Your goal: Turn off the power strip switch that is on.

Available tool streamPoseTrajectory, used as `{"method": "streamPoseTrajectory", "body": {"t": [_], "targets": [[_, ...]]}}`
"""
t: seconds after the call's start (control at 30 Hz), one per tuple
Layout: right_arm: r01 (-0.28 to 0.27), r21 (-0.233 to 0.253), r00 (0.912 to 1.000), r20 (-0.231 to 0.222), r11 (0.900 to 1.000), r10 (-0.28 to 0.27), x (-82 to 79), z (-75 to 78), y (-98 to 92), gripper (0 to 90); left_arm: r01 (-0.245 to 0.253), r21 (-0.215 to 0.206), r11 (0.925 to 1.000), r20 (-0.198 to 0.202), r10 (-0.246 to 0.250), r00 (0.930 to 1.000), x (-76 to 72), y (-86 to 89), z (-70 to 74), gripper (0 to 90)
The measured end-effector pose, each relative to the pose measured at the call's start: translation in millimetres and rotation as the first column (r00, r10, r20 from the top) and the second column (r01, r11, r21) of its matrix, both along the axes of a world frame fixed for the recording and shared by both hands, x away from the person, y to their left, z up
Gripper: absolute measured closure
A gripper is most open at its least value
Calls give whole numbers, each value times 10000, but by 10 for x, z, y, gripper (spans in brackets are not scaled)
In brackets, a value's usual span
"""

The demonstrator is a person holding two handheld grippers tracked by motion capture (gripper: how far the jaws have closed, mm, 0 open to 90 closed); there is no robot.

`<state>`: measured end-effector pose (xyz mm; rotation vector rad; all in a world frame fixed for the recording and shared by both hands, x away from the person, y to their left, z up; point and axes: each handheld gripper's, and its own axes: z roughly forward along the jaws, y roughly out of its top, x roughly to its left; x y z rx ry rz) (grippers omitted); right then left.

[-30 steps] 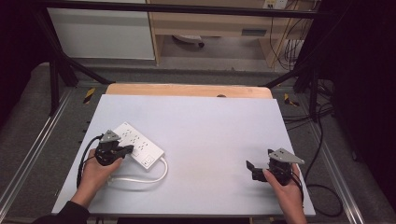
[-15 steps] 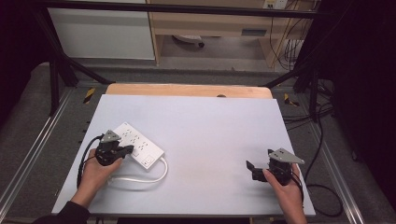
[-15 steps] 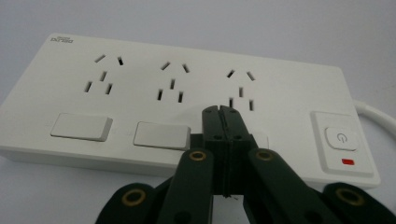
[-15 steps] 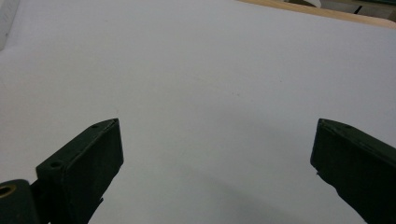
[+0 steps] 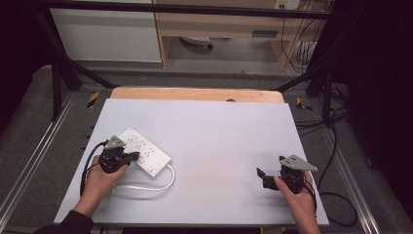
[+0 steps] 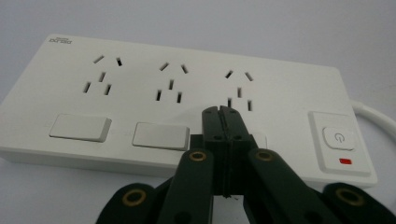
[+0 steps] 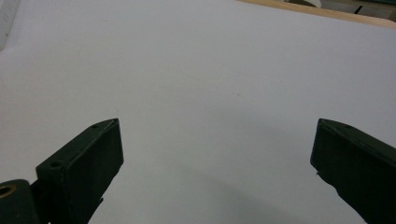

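A white power strip (image 5: 144, 151) lies at the left of the pale grey table, its white cable (image 5: 146, 186) looping toward the front. In the left gripper view the power strip (image 6: 140, 79) shows three socket groups, rocker switches and a power button with a red light. My left gripper (image 6: 221, 112) is shut with nothing in it, its closed tips over the third switch on the strip's near edge. In the high view the left gripper (image 5: 132, 157) rests against the strip. My right gripper (image 5: 261, 176) stands open over bare table at the front right, jaws wide apart (image 7: 212, 144).
The grey table top (image 5: 219, 136) ends in a wooden strip (image 5: 195, 94) at the far edge. Black frame rails and floor cables surround the table. A black cable (image 5: 87, 165) trails from the left gripper near the table's left edge.
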<state>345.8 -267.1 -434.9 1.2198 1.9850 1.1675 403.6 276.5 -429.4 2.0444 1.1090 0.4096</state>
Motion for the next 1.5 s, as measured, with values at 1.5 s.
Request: {"method": "streamPoseTrajectory", "body": {"t": [1.5], "targets": [[12, 31, 10000, -9, 10000, -12, 0, -2, -4, 30, 361, -429, 9984, 776, -327, 9964, -51, -69, 168, 900]]}}
